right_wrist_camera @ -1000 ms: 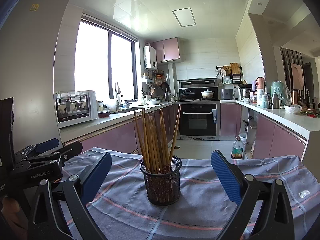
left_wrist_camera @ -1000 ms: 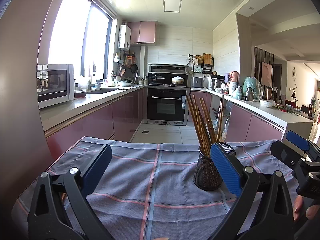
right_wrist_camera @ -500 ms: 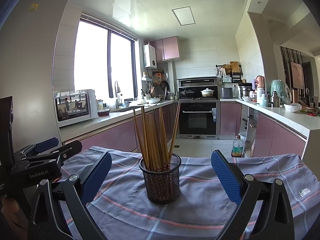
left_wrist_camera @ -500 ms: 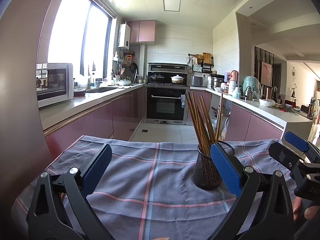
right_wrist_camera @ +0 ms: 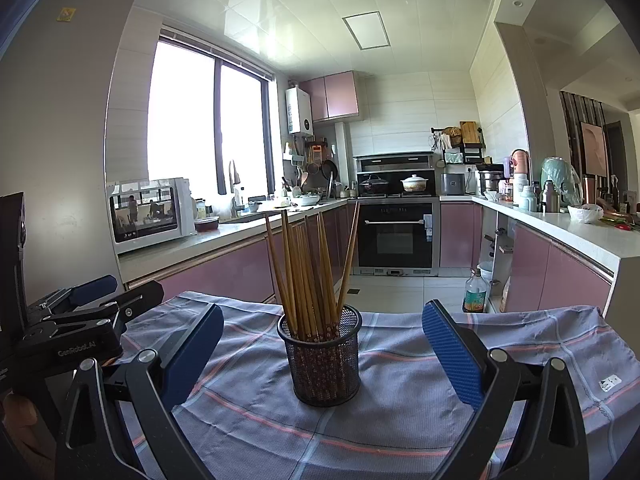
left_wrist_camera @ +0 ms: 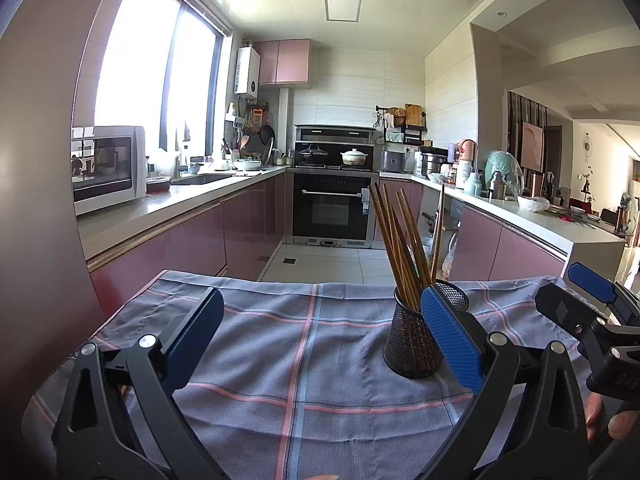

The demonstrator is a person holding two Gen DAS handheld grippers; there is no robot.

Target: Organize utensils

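Observation:
A black mesh cup [right_wrist_camera: 323,356] stands upright on the grey-blue checked cloth [right_wrist_camera: 400,408], holding several wooden chopsticks [right_wrist_camera: 308,272] that fan out of its top. My right gripper [right_wrist_camera: 322,354] is open, its blue pads on either side of the cup and nearer the camera, touching nothing. In the left wrist view the same cup [left_wrist_camera: 416,340] sits just behind the right pad, with the chopsticks [left_wrist_camera: 400,248] rising above. My left gripper [left_wrist_camera: 322,340] is open over bare cloth [left_wrist_camera: 300,360]. Each gripper shows at the edge of the other's view.
The cloth-covered table ends at a far edge, with tiled floor beyond. Pink cabinets and counters line both sides of the kitchen; an oven [left_wrist_camera: 332,208] stands at the back and a microwave [left_wrist_camera: 108,168] on the left. A bottle [right_wrist_camera: 475,292] stands on the floor at right.
Both views have shifted slightly; the cup sits a little lower and nearer in the frames. Both grippers stay open and nothing was grasped.

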